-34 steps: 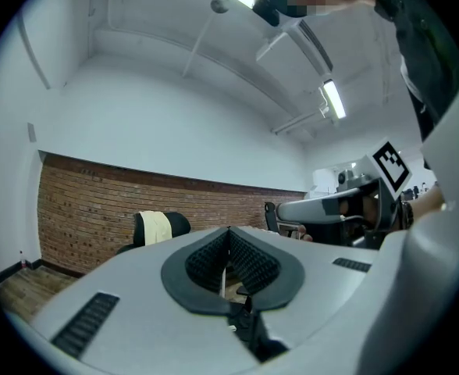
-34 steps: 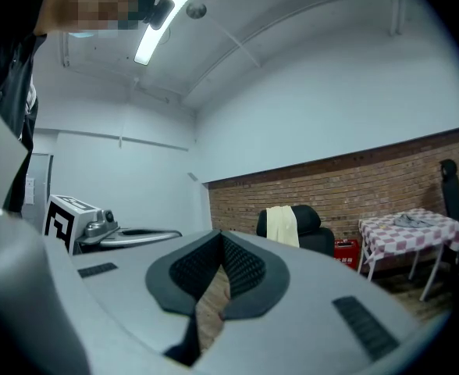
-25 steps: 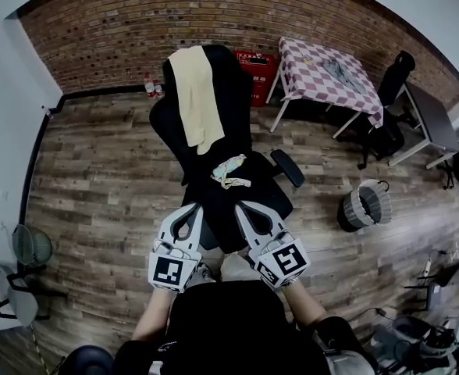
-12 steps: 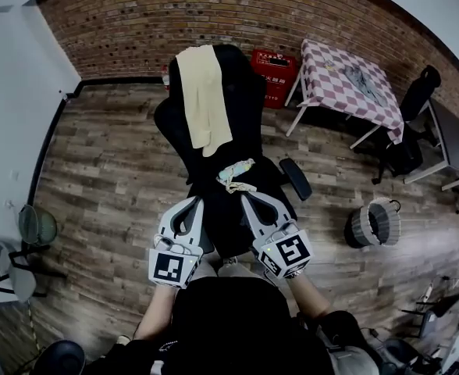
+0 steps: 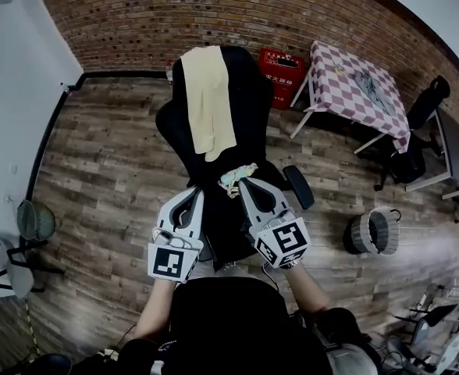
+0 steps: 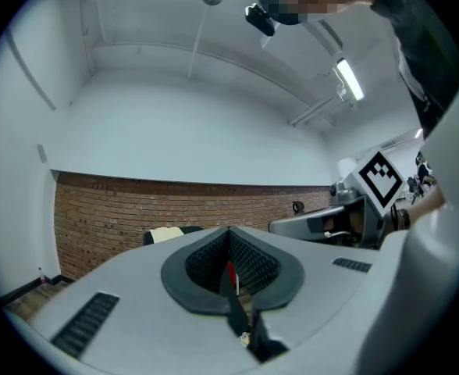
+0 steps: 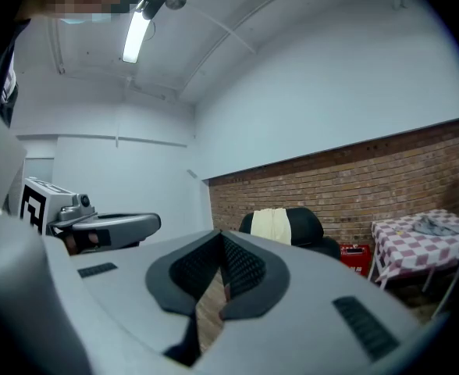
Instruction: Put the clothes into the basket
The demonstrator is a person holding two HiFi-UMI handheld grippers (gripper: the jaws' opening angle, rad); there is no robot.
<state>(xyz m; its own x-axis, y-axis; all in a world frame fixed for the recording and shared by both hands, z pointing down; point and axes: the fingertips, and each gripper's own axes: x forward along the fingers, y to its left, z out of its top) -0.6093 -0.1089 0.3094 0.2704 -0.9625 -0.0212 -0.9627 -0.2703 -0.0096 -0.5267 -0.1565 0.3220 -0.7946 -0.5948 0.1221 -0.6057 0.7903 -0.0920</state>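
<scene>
The right gripper [image 5: 245, 187] has its jaws pressed together with nothing between them, and the left gripper [image 5: 195, 195] beside it is closed and empty in the same way (its own view shows only a thin slit between the pads, with the room behind). Both point forward at about the same level over the front of the seat of a black office chair [image 5: 249, 92]. The relation that matters is at the right gripper's tips: a small pale garment [image 5: 237, 174] lies crumpled on the seat just beyond them, so close in the head view that I cannot tell whether they touch. Its long axis runs roughly across the seat, slanting toward the person's right. The right hand is plainly the nearer; the left tips sit off to the side of it. I judge the jaws must part before any pick. Farther out, a yellow cloth [image 5: 208, 100] hangs over the chair back, its length running away from the person. The basket [image 5: 372, 231] stands on the wooden floor [image 5: 104, 170] well to the person's right, apart from the chair. Past it a grey garment [image 5: 372, 84] lies on a checked table [image 5: 339, 92], with a red crate [image 5: 282, 65] by the brick wall.
</scene>
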